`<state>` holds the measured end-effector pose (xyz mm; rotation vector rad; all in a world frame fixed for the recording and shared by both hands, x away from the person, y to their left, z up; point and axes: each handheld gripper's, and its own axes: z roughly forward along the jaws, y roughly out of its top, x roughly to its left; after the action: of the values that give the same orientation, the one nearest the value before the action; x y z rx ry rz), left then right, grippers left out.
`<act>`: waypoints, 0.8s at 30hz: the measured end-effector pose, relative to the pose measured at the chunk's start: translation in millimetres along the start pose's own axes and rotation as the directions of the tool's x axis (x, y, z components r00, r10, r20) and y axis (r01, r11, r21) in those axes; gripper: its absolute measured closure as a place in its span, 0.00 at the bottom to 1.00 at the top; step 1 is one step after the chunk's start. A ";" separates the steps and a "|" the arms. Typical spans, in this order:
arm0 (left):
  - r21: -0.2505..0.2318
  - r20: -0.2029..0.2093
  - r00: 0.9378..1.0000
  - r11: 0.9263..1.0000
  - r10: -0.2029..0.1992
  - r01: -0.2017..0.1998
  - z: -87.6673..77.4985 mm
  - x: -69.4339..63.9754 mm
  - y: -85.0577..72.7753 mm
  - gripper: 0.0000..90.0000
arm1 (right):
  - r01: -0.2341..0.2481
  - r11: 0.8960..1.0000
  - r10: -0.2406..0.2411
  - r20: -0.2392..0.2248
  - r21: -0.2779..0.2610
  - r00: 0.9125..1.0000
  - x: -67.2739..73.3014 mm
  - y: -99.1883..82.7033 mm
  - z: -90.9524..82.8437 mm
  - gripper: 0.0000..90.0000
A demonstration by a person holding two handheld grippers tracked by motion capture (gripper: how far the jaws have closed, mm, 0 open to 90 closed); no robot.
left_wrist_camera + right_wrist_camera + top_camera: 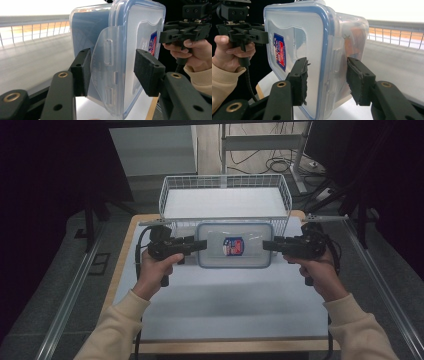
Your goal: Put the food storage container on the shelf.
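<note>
Container (234, 245): clear plastic box with a blue-rimmed lid, lid up, lying on the white table top (220, 305) just in front of the wire basket; seen end-on in both gripper views (130, 50) (312, 50).
Label (233, 246): red, white and blue sticker near the middle of the lid; print too small to read.
Side latch (107, 75): clear flap on the short end nearest the left gripper, lying between its two pads.
Left gripper (202, 245): at the container's left short end, jaws spread on either side of the lid edge and latch; one pad (83, 72) just beside the flap, the other standing apart from the lid; touching or not cannot be told.
Right gripper (266, 245): at the right short end, jaws spread astride the lid rim; a gap visible at both pads (302, 80), nothing clamped.
Hands: left hand (155, 270) and right hand (320, 272) wrapped around the grips, cream sleeves entering from the bottom edge.
Wire basket (170, 190): white, just behind the container, at the far edge of the table.
Surroundings: cables on the floor (270, 165) beyond the basket.
</note>
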<state>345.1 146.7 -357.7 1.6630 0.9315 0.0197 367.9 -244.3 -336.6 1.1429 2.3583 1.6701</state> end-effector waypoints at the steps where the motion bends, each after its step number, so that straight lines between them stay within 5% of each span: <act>1: 0.000 0.000 1.000 1.000 0.000 0.000 -0.6 0.4 3.7 0.55 | 0.006 1.000 -0.006 0.002 0.002 1.000 0.1 6.6 -0.4 0.59; 24: -0.027 -0.032 0.999 1.000 0.003 -0.004 -2.8 20.6 67.2 0.55 | 0.017 1.000 -0.017 -0.024 0.004 1.000 -19.0 74.9 17.1 0.59</act>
<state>395.3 160.0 -310.2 1.6434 0.9485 0.0610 429.4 -230.1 -288.8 1.1061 2.3804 1.6834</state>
